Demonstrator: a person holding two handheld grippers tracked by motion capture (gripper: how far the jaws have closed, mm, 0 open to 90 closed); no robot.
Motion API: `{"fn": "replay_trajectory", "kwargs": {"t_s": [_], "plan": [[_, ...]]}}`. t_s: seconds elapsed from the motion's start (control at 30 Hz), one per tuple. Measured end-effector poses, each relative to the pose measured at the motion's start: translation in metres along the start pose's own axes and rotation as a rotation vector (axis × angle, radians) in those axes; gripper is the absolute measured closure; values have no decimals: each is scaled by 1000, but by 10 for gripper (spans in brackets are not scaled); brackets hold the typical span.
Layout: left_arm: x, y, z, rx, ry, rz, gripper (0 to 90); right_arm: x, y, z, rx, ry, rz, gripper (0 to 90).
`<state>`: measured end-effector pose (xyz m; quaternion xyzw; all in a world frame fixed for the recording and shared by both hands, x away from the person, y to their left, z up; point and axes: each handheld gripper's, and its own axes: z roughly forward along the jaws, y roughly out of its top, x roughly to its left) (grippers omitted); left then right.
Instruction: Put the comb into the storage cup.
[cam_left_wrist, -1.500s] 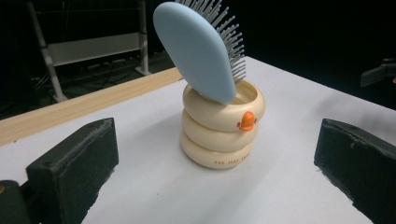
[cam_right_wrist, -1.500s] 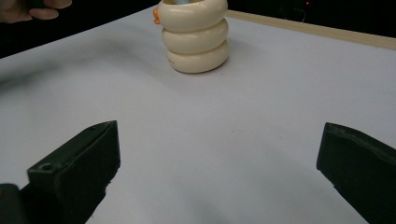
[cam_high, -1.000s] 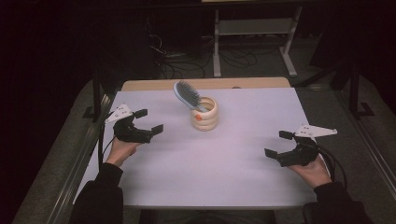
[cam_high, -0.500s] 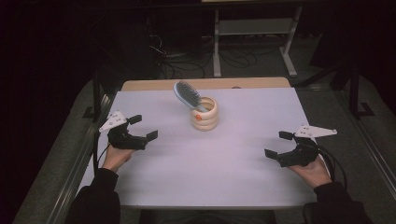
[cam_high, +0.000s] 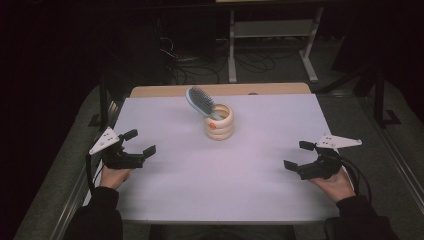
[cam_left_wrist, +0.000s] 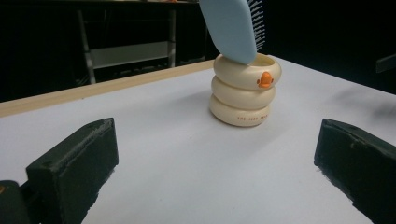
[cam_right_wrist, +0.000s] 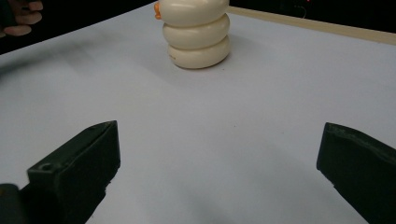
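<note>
A table (cam_high: 250, 190) with a pale lavender-white top is taking up the middle of the high view, and a strip of light wood (cam_high: 165, 90) is showing along its far edge. A cream holder (cam_high: 219, 122) shaped like three stacked rings, with a small orange duck bill on its top ring, is standing upright on the far middle of the top. A light blue hairbrush (cam_high: 199, 101) is leaning out of it, tilted toward the far left.
</note>
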<state>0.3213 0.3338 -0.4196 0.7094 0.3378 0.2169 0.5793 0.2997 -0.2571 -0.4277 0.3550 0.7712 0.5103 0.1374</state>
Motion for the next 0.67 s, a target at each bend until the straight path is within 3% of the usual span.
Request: {"fn": "replay_trajectory", "kwargs": {"t_s": [0.67], "plan": [[6,-22,-31,-14,41,-2,0,-1,-5,0,16,-2,20,0]]}}
